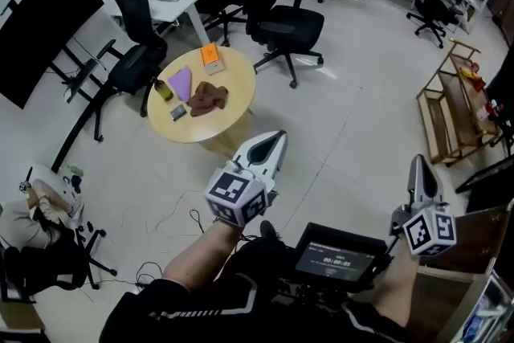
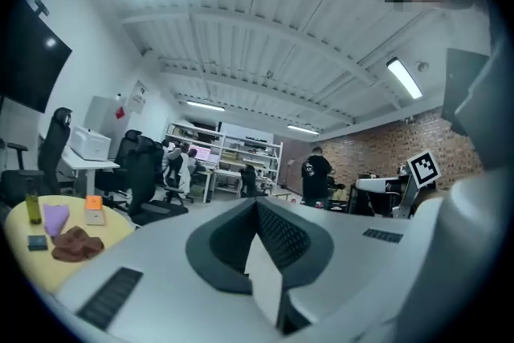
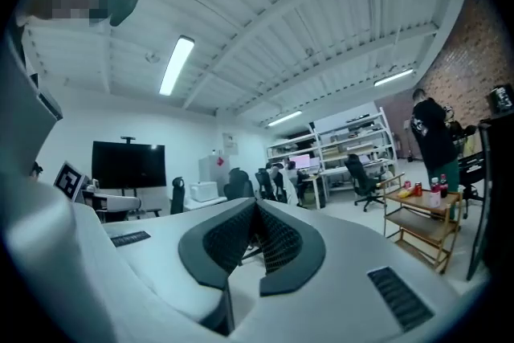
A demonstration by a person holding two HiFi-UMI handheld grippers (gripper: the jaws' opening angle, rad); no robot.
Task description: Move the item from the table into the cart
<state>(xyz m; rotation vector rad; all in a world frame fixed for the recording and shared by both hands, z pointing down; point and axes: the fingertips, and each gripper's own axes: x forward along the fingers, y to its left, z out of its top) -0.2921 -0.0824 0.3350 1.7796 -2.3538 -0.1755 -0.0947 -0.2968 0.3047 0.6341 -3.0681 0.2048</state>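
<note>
The left gripper and right gripper are both hanging with jaws closed, nothing between them. The brown cloth (one of several items) is lying on the round table, well ahead of the left jaws. Jaws arriving closed are risking shoving it aside.

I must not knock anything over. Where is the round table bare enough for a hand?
In the head view, the round table is bare on its right side, beside the brown cloth and the orange box, and along its near edge. Its left side is crowded: bottle, purple cloth, small dark item.
</note>
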